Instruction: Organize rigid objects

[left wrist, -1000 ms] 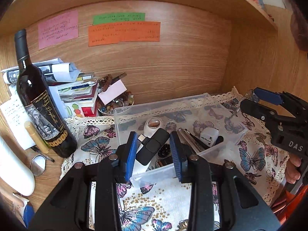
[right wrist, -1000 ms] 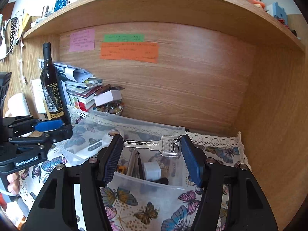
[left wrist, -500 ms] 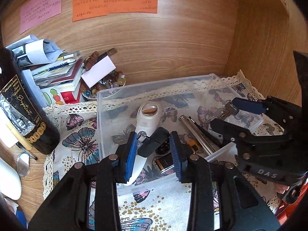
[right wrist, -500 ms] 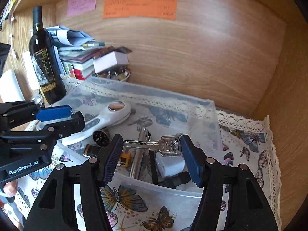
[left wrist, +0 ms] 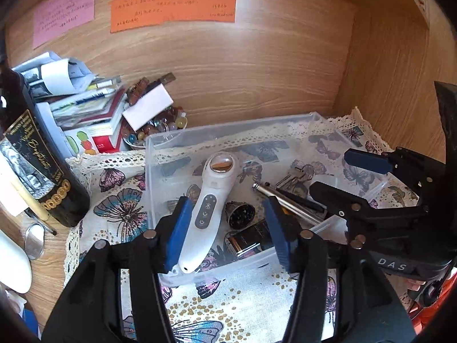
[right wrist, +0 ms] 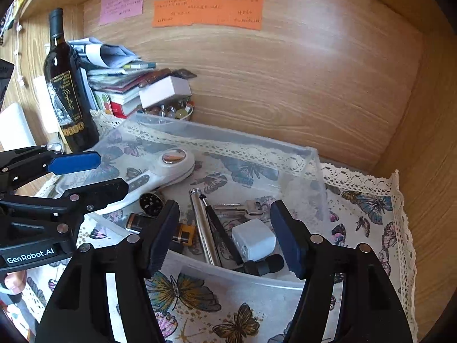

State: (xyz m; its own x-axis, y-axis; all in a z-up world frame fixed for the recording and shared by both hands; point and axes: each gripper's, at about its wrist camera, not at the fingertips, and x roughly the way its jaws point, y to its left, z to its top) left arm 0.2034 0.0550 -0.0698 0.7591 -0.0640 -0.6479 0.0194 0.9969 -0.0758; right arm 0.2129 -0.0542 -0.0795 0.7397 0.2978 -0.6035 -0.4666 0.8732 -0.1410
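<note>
A clear plastic bin (left wrist: 228,131) (right wrist: 285,148) sits on a butterfly cloth. In it lie a white handheld device (left wrist: 208,205) (right wrist: 160,177), a key (left wrist: 294,175) (right wrist: 240,207), a metal rod (left wrist: 288,203) (right wrist: 202,228), a black battery (left wrist: 251,240) (right wrist: 142,221), a round black part (left wrist: 241,214) (right wrist: 151,200) and a white charger (right wrist: 254,241). My left gripper (left wrist: 228,228) is open and empty over the bin's near-left part. My right gripper (right wrist: 225,234) is open and empty over the bin's near-right part. Each gripper shows in the other's view.
A wine bottle (left wrist: 37,165) (right wrist: 68,91) stands left of the bin. Stacked books and papers (left wrist: 85,108) and a bowl of beads (left wrist: 160,128) sit behind it. Wooden walls (right wrist: 314,85) close the back and right. Sticky notes (left wrist: 171,8) hang on the back wall.
My left gripper opened and let go of the black object. My right gripper opened and dropped the key into the bin. Both views tilted down toward the bin.
</note>
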